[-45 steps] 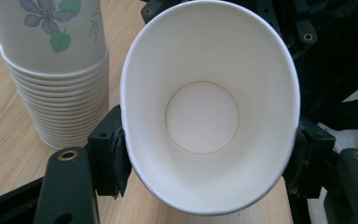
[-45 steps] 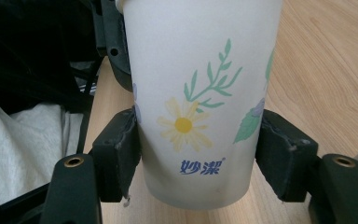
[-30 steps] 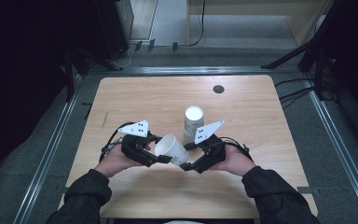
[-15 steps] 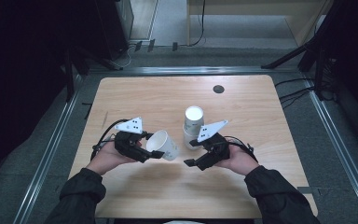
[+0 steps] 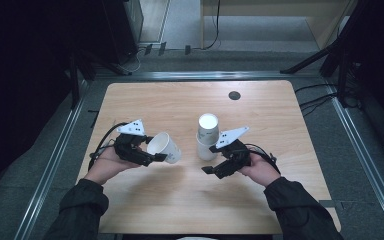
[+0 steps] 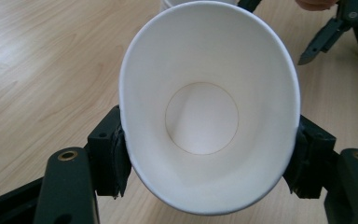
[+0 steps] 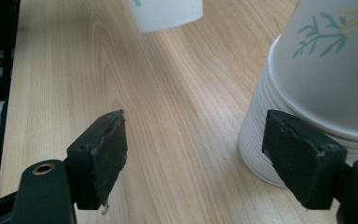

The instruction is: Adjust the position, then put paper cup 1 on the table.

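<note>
A white paper cup (image 5: 164, 147) lies on its side in the air, mouth toward my left gripper's camera, and my left gripper (image 5: 156, 156) is shut on it. Its pads squeeze the rim (image 6: 209, 107) into an oval. A stack of upturned white cups (image 5: 207, 135) with a green leaf print (image 7: 307, 93) stands at the table's middle. My right gripper (image 5: 211, 161) sits low just in front of the stack, open, with bare wood between its pads (image 7: 100, 154). Its jaws have just been opening. The held cup's base (image 7: 168, 14) shows beyond them.
The wooden table (image 5: 180, 200) has a small dark round hole (image 5: 234, 95) near its far edge. Metal rails run along the floor on both sides. Cables trail from both grippers over the table.
My left gripper has carried the cup to the left, away from the stack and the right gripper. The right gripper's jaws have widened and it has stayed by the stack.
</note>
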